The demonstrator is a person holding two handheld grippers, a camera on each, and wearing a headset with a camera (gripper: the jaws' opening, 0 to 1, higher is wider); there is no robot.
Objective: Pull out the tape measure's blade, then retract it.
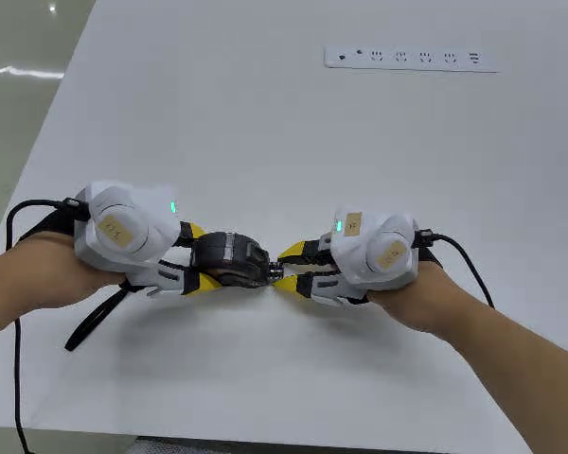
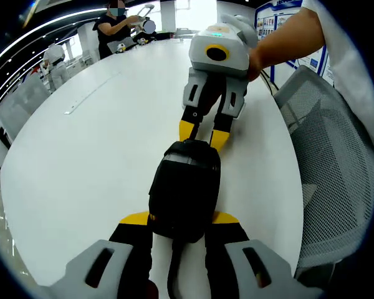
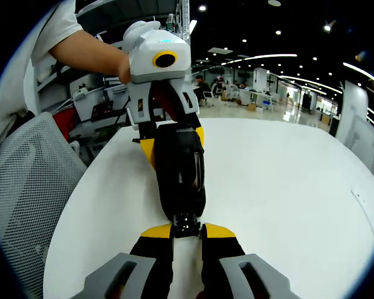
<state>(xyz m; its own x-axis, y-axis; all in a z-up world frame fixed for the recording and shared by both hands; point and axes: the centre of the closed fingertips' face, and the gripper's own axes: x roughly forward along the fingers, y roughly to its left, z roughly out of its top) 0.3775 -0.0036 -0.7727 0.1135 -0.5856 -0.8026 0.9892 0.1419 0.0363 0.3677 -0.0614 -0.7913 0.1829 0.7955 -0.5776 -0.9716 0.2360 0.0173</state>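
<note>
L gripper (image 1: 202,256) fingers (image 2: 134,218) round tape measure (image 1: 231,258), R gripper (image 1: 286,268) pinching blade hook (image 3: 186,223)

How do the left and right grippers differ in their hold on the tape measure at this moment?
The left gripper clamps the black case of the tape measure, while the right gripper pinches only the blade tip at its mouth. The left gripper's fingers stand wide apart around the case; the right gripper's fingers are nearly together. Both face each other low over the white table.

The head view looked down on the table (image 1: 265,113) — the two gripper views faced each other, close over the tape measure (image 2: 184,190) both shared.
</note>
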